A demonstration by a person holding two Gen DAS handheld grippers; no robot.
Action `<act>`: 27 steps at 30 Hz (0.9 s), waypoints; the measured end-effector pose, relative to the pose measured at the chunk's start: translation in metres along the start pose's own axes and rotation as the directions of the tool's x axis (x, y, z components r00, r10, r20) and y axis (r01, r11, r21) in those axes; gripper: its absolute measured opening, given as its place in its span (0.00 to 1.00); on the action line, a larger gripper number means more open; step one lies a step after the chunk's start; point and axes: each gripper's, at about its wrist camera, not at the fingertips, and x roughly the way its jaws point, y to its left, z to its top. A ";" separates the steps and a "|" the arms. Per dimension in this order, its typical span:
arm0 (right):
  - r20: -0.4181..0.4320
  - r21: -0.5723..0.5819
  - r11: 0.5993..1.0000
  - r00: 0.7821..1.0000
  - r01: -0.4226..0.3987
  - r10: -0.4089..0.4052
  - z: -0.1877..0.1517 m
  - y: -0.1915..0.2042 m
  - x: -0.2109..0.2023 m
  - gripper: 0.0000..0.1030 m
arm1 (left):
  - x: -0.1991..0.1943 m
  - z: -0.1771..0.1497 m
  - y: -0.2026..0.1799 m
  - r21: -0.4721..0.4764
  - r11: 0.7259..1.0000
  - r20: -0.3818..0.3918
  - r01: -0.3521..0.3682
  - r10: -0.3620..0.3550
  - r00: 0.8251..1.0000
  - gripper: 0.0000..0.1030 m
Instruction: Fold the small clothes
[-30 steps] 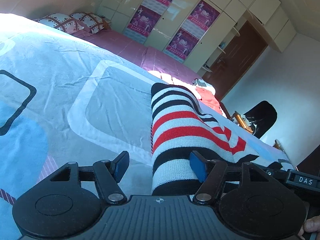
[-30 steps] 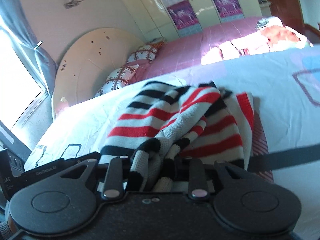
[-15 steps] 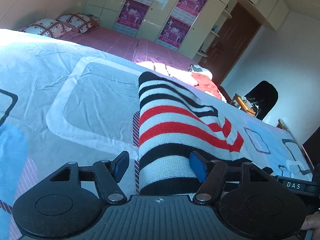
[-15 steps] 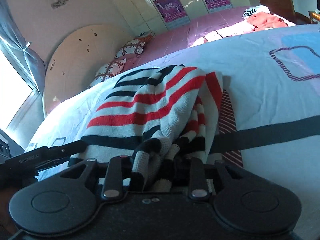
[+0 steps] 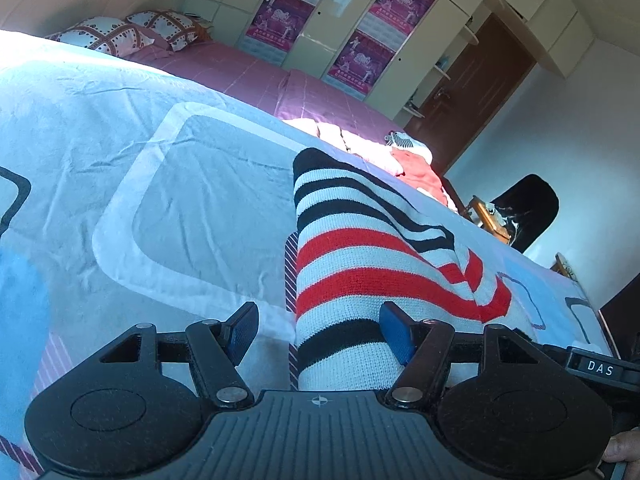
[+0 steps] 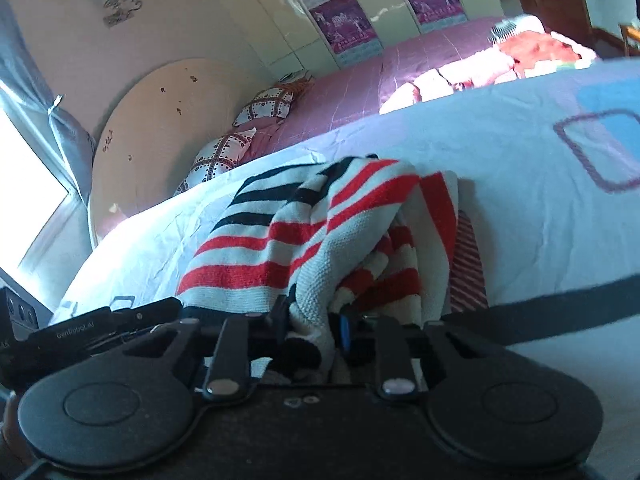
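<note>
Ahead of our left tongs (image 5: pixel 320 330) we saw a light-blue bedsheet (image 5: pixel 168 184) printed with rounded grey and white rectangles, and beyond it a pink bedspread (image 5: pixel 256 80) with two patterned pillows (image 5: pixel 132 32) to the far left. Cream wardrobe doors (image 5: pixel 340 20) behind carried purple posters (image 5: pixel 280 12), their print too small to read. A brown door (image 5: pixel 472 88) and a black chair (image 5: pixel 528 208) stood to the far right.

The red, black and white striped knitted garment (image 5: pixel 360 264) lay folded on the sheet, its near end between the spread left jaws, against the right blue pad (image 5: pixel 394 332) and apart from the left one. "DAS" was readable on the other tool at the right edge.

Our right tongs (image 6: pixel 310 330) had just been closing and pinched a bunched fold of the same garment (image 6: pixel 304 240). To their left the neighbouring tool read "GenRobot.AI", slightly blurred. Both tongs pointed downward toward the bed.
</note>
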 end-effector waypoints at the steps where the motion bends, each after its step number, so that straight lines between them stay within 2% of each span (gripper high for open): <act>1: 0.024 -0.047 0.999 1.000 0.007 -0.006 0.002 0.008 -0.005 0.21 | 0.000 0.000 -0.001 0.002 1.000 0.001 -0.002 0.002 1.000 0.65; 4: 0.094 -0.130 0.991 0.996 0.019 -0.006 0.008 0.026 -0.021 0.20 | -0.002 0.001 -0.005 0.012 1.000 0.004 -0.006 0.006 1.000 0.65; 8: 0.146 -0.163 0.986 0.989 0.039 -0.015 0.006 0.025 -0.034 0.19 | 0.000 -0.001 -0.010 0.030 1.000 -0.001 0.003 -0.003 1.000 0.65; 9: 0.131 -0.151 0.986 0.990 0.063 -0.043 0.002 0.018 -0.030 0.19 | 0.002 -0.002 -0.011 0.031 0.999 -0.004 0.007 -0.007 1.000 0.65; 11: 0.047 -0.076 0.992 0.994 0.105 -0.102 -0.008 -0.005 -0.010 0.20 | 0.007 -0.003 -0.012 0.038 0.999 -0.030 0.016 -0.015 0.999 0.65; 12: 0.018 -0.028 0.995 0.995 0.095 -0.094 -0.014 -0.015 -0.004 0.20 | 0.008 -0.004 -0.014 0.045 0.999 -0.035 0.016 -0.015 0.999 0.65; 16: 0.056 0.001 0.997 0.995 0.079 -0.079 -0.016 -0.017 -0.007 0.19 | 0.011 -0.002 -0.013 0.042 0.999 -0.045 0.021 -0.019 0.999 0.65; 20: 0.092 -0.022 0.996 0.992 0.086 -0.083 -0.016 -0.014 -0.014 0.19 | 0.012 -0.002 -0.015 0.055 0.998 -0.047 0.017 -0.015 0.999 0.65; 22: 0.049 0.000 0.996 0.995 0.092 -0.092 -0.018 -0.020 -0.004 0.20 | 0.014 -0.002 -0.016 0.056 0.998 -0.052 0.017 -0.014 0.999 0.65; 25: 0.005 0.122 0.992 1.000 0.002 -0.003 -0.013 -0.037 -0.006 0.27 | 0.009 -0.001 -0.014 0.036 0.999 -0.052 0.015 -0.013 0.999 0.65; 27: 0.012 0.155 0.987 0.999 -0.049 0.048 -0.009 -0.040 -0.018 0.30 | -0.002 0.001 -0.011 -0.001 0.999 -0.034 0.051 -0.051 0.998 0.65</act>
